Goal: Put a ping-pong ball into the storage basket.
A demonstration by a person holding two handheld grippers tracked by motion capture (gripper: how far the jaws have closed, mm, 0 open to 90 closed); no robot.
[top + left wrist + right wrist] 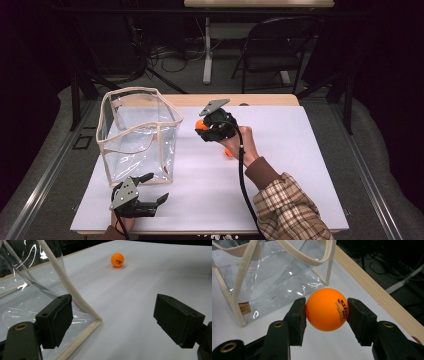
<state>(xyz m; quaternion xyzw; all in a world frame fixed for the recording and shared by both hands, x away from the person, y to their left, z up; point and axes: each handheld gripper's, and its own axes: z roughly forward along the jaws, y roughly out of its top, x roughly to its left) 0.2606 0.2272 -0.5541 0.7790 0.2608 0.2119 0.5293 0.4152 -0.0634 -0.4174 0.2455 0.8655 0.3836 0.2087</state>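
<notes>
Your right gripper (326, 311) has an orange ball (327, 309) pinched between its pads, raised over the white table (280, 165) just right of the clear bag (137, 132). Carry it level above the bag's open rim before you release, clearing the handles. Your left gripper (151, 189) rests wide and empty at the bag's near corner. Count two orange balls, the second ball (117, 260) lying on the table, and one bag.
</notes>
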